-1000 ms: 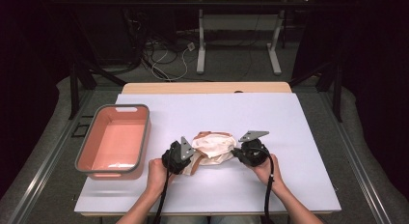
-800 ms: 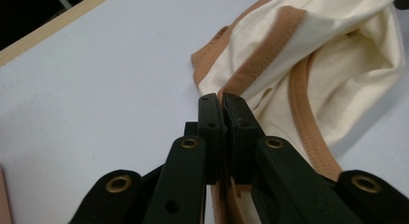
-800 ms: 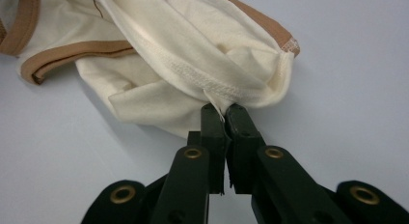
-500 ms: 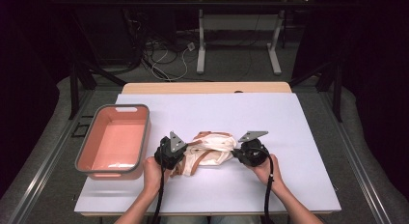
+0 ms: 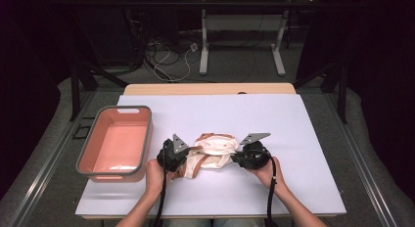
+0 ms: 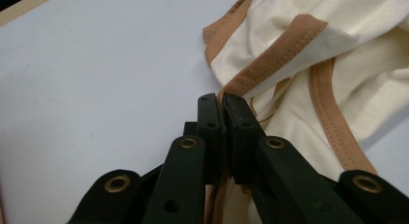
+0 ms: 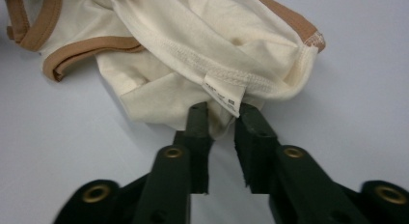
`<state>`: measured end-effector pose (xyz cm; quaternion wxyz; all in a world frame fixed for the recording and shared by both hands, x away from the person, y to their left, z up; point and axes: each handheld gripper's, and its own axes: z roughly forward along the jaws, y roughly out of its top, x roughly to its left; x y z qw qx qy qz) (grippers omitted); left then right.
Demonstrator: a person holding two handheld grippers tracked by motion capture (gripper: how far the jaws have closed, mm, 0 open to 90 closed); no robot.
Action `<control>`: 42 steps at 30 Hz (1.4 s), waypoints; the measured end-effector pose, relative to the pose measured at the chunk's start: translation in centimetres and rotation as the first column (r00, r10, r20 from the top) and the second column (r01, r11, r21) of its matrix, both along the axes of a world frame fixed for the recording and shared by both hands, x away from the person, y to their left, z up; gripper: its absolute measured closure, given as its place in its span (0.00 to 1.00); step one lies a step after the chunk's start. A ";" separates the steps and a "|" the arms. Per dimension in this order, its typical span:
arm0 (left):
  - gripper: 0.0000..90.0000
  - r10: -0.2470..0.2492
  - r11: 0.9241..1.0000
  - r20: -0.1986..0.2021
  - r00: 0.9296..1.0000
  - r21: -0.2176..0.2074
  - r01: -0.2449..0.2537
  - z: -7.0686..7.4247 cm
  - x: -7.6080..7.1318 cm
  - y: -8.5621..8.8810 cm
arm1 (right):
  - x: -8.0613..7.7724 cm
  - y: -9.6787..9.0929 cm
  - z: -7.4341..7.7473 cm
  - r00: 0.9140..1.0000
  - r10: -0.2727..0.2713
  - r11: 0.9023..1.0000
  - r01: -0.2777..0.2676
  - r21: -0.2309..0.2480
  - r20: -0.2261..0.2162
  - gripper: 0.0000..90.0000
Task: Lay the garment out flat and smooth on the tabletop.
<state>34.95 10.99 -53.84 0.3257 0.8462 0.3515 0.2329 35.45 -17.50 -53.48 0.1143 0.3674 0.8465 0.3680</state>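
Observation:
A cream garment [image 5: 215, 149] with tan trim lies bunched on the white table [image 5: 293, 124] between my two grippers. My left gripper [image 5: 187, 153] is at its left side, and the left gripper view shows that gripper [image 6: 224, 102] shut on the tan trim edge of the garment [image 6: 299, 64]. My right gripper [image 5: 236, 157] is at the cloth's right side. Its jaws have just been opening. In the right gripper view it [image 7: 221, 113] stands slightly parted, with the garment's [image 7: 193, 35] hem and small label [image 7: 223, 96] lying at the tips, not pinched.
A salmon-pink tray [image 5: 147, 134] with a grey rim stands at the table's left, close to my left hand. Bare table surface stretches behind and to the right of the garment. Beyond the far edge are desk legs and cables on the floor.
My left gripper has drawn the trim edge a little to the left, so the garment lies stretched wider. The right hand has stayed in place.

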 end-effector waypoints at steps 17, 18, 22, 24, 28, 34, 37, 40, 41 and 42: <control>0.96 0.047 0.998 0.058 0.997 -0.036 -0.045 0.8 -0.3 0.7 | -0.2 -0.8 0.9 0.998 -0.049 0.998 0.051 -0.034 0.041 1.00; 0.96 0.052 0.998 0.059 0.997 -0.035 -0.050 0.8 -0.3 0.7 | -0.1 -1.0 1.0 0.998 -0.050 0.998 0.052 -0.039 0.041 1.00; 0.96 0.064 0.997 0.042 0.997 -0.033 -0.063 0.6 -0.1 0.9 | 0.0 -1.8 1.3 0.996 -0.086 0.994 0.087 -0.058 0.030 1.00; 0.96 0.068 0.997 0.030 0.997 -0.030 -0.067 0.4 0.0 0.9 | 0.2 -2.0 1.0 0.995 -0.099 0.993 0.100 -0.067 0.021 1.00; 0.95 0.033 0.999 -0.009 0.999 -0.021 -0.034 0.0 0.1 0.6 | 0.5 -1.8 0.3 0.997 -0.077 0.993 0.074 -0.095 -0.027 0.99; 0.80 0.012 1.000 -0.048 0.999 -0.026 -0.013 -0.3 0.3 0.4 | 0.5 -1.8 0.8 0.999 -0.038 0.999 0.038 -0.014 -0.010 0.71; 0.74 -0.012 1.000 -0.057 0.998 -0.014 0.012 -0.4 0.4 0.1 | 0.4 -1.7 1.0 0.999 -0.033 0.999 0.033 0.030 -0.010 0.59; 0.71 -0.030 1.000 -0.084 0.996 0.005 0.031 -0.7 0.4 -0.3 | 0.5 -1.3 0.8 0.999 -0.038 0.998 0.039 0.041 -0.015 0.52; 0.71 -0.038 0.999 -0.088 0.995 0.015 0.039 -0.8 0.5 -0.4 | 0.6 -1.2 0.7 0.999 -0.038 0.998 0.038 0.049 -0.010 0.51; 0.72 -0.039 0.999 -0.098 0.994 0.021 0.041 -1.0 0.5 -0.5 | 0.6 -1.0 0.6 0.999 -0.045 0.998 0.046 0.044 -0.025 0.52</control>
